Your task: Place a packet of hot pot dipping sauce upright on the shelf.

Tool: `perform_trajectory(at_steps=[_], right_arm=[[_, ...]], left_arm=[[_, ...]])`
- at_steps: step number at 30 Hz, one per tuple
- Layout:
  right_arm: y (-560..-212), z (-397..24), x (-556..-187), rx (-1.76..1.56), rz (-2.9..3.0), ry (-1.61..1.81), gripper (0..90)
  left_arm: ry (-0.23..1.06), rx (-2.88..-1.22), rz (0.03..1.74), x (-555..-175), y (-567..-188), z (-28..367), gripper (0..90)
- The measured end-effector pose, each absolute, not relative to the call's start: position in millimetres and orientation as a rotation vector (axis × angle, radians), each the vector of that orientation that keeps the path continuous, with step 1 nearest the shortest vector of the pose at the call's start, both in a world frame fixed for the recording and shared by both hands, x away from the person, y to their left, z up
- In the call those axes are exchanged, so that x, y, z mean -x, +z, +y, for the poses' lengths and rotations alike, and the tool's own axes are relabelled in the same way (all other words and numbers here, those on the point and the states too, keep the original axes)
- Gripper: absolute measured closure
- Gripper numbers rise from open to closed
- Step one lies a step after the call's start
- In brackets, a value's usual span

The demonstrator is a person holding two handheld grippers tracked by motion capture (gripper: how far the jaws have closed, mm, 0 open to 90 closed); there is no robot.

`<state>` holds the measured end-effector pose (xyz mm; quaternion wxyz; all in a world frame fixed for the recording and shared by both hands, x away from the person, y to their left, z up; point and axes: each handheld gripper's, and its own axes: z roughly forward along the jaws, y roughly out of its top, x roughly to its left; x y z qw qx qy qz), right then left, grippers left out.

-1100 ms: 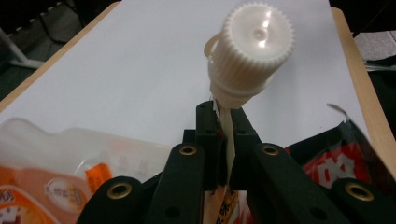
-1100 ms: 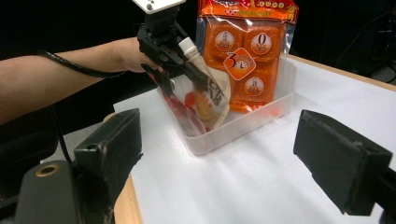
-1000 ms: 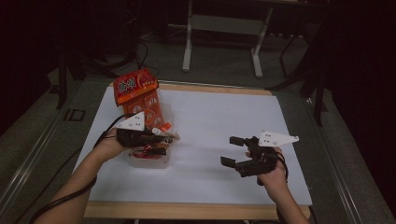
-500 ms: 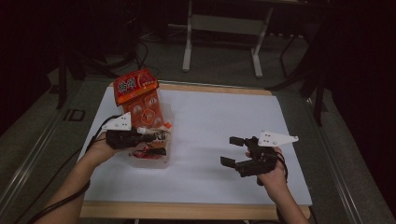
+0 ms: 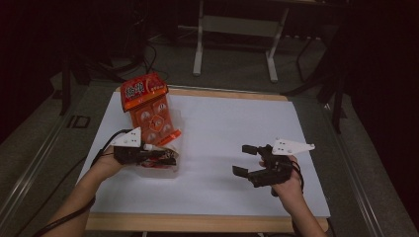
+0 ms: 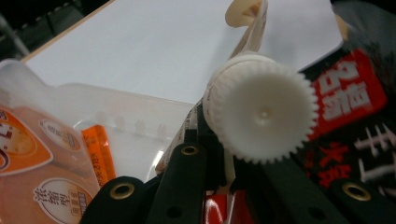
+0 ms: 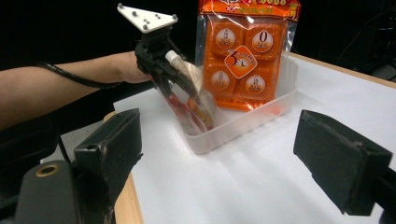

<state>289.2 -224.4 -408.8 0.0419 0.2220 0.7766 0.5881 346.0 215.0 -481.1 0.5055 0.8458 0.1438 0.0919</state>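
Left claw point(image 5: 165, 157) pinches a spouted pouch point(image 7: 187, 100) over the clear tub point(image 7: 243, 123); right claw point(image 5: 243, 159) hangs spread, empty.

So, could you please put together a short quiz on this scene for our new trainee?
1. True or false: the left claw grips a spout pouch.
2. What leans upright in the clear tub? A) orange snack pack B) bottle C) book
3. Fill in: the right claw is ____ and holds nothing.

Key: 1 true; 2 A; 3 open.
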Motion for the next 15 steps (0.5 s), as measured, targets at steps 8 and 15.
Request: perform_trajectory(at_steps=[8,15], right_arm=[[-409,-226,-291,-0.687,2.373,1.800,15.1],[-409,-228,-290,-0.690,2.368,1.798,15.1]], left_arm=[[0.249,-1.993,0.368,-348,-475,212,78.5],[0.312,-1.921,0.464,-346,-470,212,88.4]])
